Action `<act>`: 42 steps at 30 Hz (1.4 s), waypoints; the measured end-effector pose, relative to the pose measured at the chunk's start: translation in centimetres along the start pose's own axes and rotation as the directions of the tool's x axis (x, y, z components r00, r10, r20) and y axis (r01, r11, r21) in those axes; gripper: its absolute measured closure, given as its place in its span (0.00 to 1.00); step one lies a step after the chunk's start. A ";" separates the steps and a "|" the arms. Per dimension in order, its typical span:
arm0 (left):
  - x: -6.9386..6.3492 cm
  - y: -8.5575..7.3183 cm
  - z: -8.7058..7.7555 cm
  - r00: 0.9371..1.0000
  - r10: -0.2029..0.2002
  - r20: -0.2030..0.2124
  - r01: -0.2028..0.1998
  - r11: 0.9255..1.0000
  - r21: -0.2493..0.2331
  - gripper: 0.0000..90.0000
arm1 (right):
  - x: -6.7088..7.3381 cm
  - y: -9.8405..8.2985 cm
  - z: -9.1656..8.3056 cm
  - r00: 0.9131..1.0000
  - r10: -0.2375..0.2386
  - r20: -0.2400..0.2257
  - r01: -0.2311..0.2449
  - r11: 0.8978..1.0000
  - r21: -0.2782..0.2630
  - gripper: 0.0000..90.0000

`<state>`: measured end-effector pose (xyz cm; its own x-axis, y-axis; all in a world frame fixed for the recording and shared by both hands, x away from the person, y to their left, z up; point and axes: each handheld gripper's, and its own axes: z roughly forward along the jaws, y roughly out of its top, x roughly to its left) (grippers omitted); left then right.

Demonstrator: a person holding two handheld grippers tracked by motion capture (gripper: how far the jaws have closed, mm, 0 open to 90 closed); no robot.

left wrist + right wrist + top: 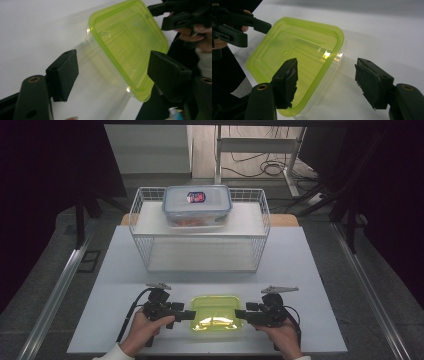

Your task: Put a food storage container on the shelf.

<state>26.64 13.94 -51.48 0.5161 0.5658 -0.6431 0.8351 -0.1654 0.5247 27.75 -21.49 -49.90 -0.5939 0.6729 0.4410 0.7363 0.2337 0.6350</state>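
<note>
While both grippers (190,315) (239,314) flank the green-lidded container (216,319), fingers released, closing on its ends likely comes next.

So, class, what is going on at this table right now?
A person holds a gripper in each hand. The left gripper and right gripper flank a clear container with a green lid at the near edge of the white table, jaws open around its ends, pads not yet pressing. Farther back, a blue-rimmed lidded container sits on a white wire rack.

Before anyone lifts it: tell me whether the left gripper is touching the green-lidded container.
Apart. The left gripper view shows the left gripper pads clear of the green-lidded container.
</note>
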 end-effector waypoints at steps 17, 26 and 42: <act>0.3 0.0 1.6 0.998 -0.050 0.029 0.049 0.998 0.034 0.58 | -0.4 -0.2 1.1 0.994 0.063 -0.090 -0.061 0.998 0.028 0.63; 0.0 -0.4 1.1 0.999 -0.029 0.016 0.029 1.000 0.008 0.72 | -0.4 -0.6 0.4 0.991 0.097 -0.090 -0.098 0.995 0.000 0.79; -0.6 -0.8 0.2 1.000 0.019 0.022 -0.018 0.999 -0.040 0.83 | 0.1 -1.0 -1.0 0.987 0.086 -0.138 -0.096 0.993 -0.065 0.89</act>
<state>25.65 13.58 -51.59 0.5358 0.5447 -0.6451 0.8174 -0.1434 0.5579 26.66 -22.38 -49.85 -0.5674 0.5871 0.5774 0.7670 0.1217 0.6300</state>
